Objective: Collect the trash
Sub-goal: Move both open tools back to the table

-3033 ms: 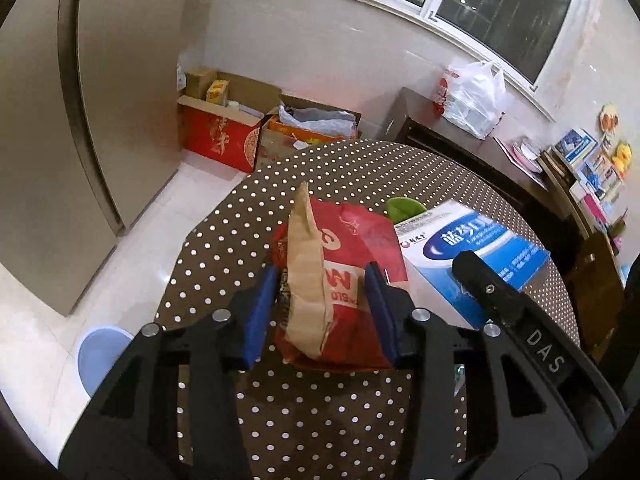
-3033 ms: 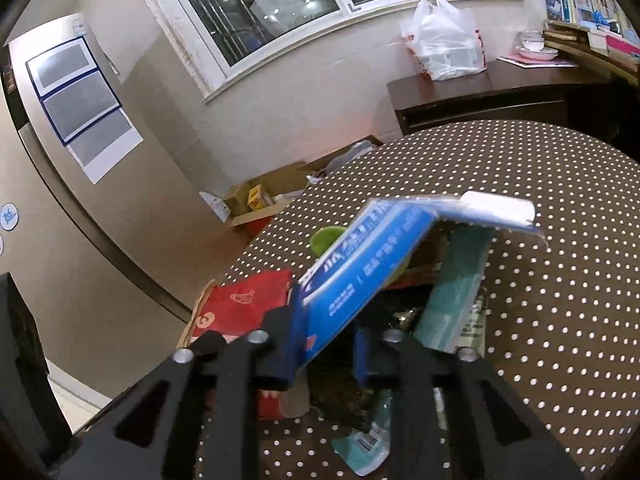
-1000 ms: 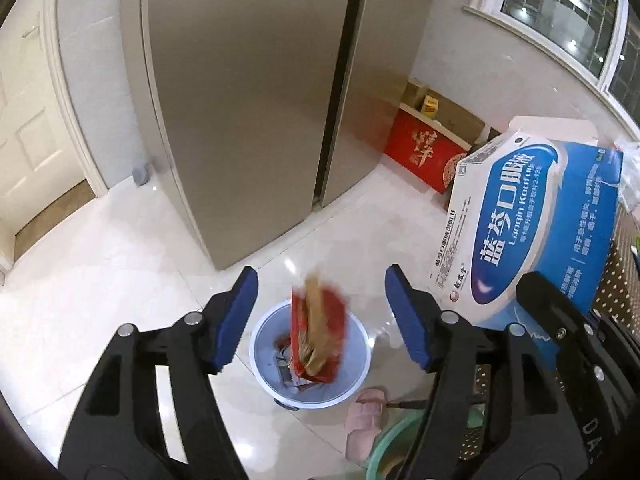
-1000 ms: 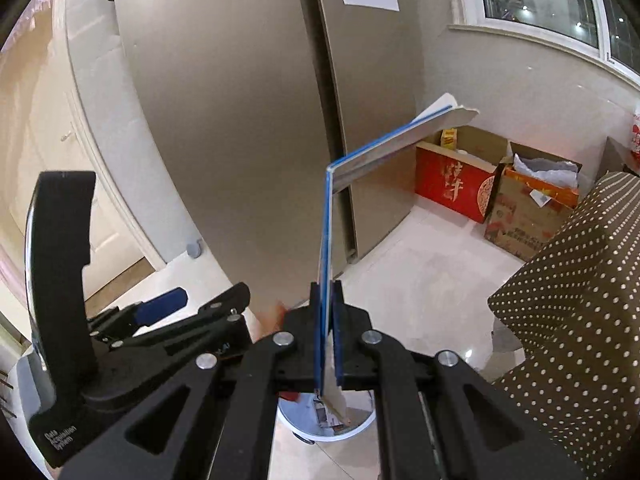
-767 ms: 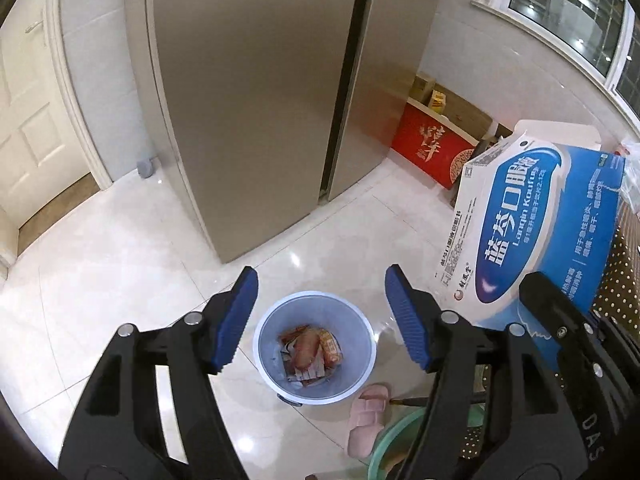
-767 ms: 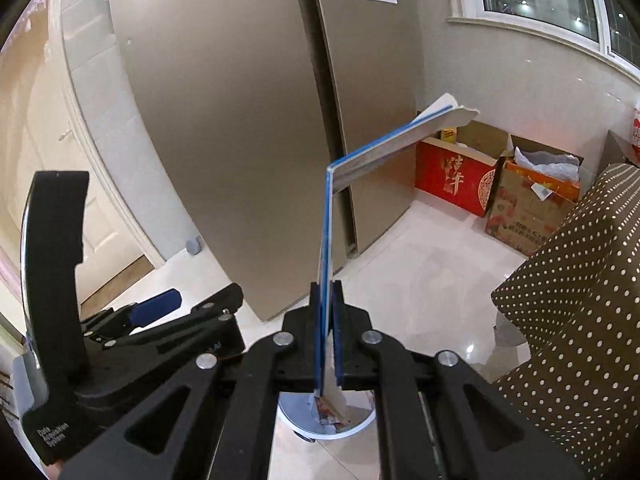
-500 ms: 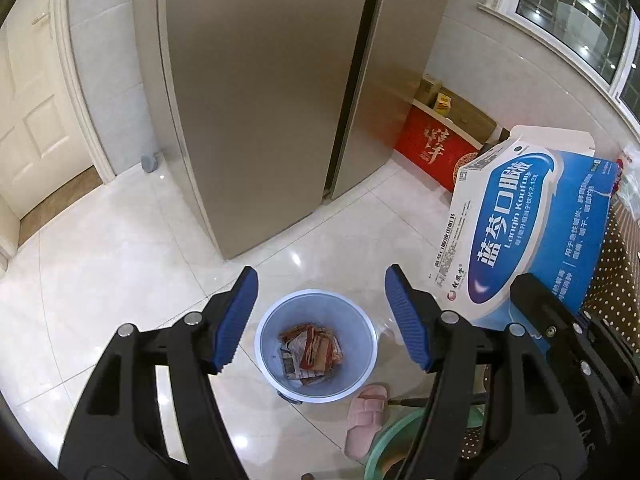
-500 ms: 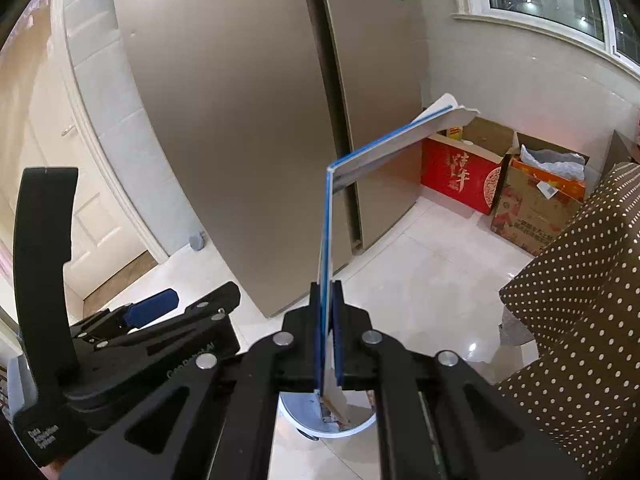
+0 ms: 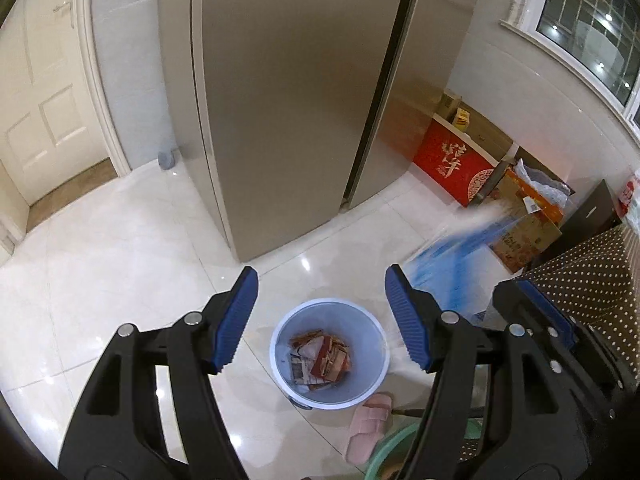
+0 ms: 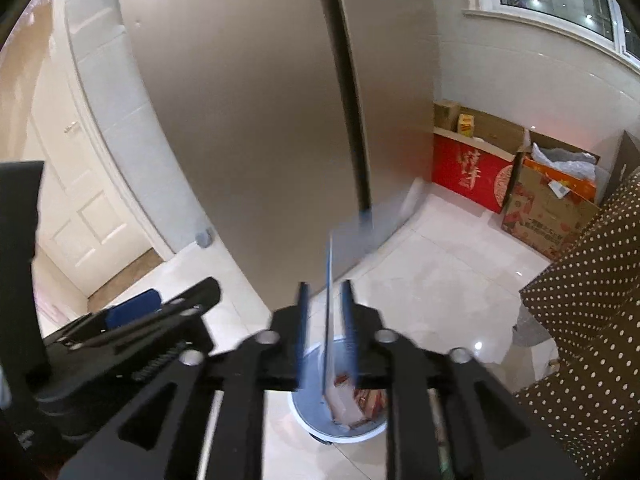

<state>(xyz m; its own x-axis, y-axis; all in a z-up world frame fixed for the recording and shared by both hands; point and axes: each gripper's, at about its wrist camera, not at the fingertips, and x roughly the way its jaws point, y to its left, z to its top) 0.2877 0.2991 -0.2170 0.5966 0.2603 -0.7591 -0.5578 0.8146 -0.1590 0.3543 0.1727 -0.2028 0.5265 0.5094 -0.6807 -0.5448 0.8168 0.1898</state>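
Observation:
A pale blue trash bin (image 9: 280,344) stands on the floor below both grippers, with red and brown wrappers (image 9: 326,360) inside. My left gripper (image 9: 320,320) is open and empty above the bin. My right gripper (image 10: 326,336) has its jaws parted. The flat blue and white box (image 10: 329,280) is blurred between the jaws and slips down toward the bin (image 10: 304,416). In the left wrist view the same box (image 9: 452,256) is a blue smear at the right.
A steel fridge (image 9: 288,92) stands behind the bin. Red and brown cartons (image 9: 456,160) line the wall. The dotted tablecloth (image 10: 592,320) hangs at the right. A pink slipper (image 9: 368,428) and a green basin (image 9: 384,456) lie near the bin.
The red wrapper dropped from my left gripper into the bin. My right gripper has since opened, and the blue box, held upright before, now falls blurred toward the bin.

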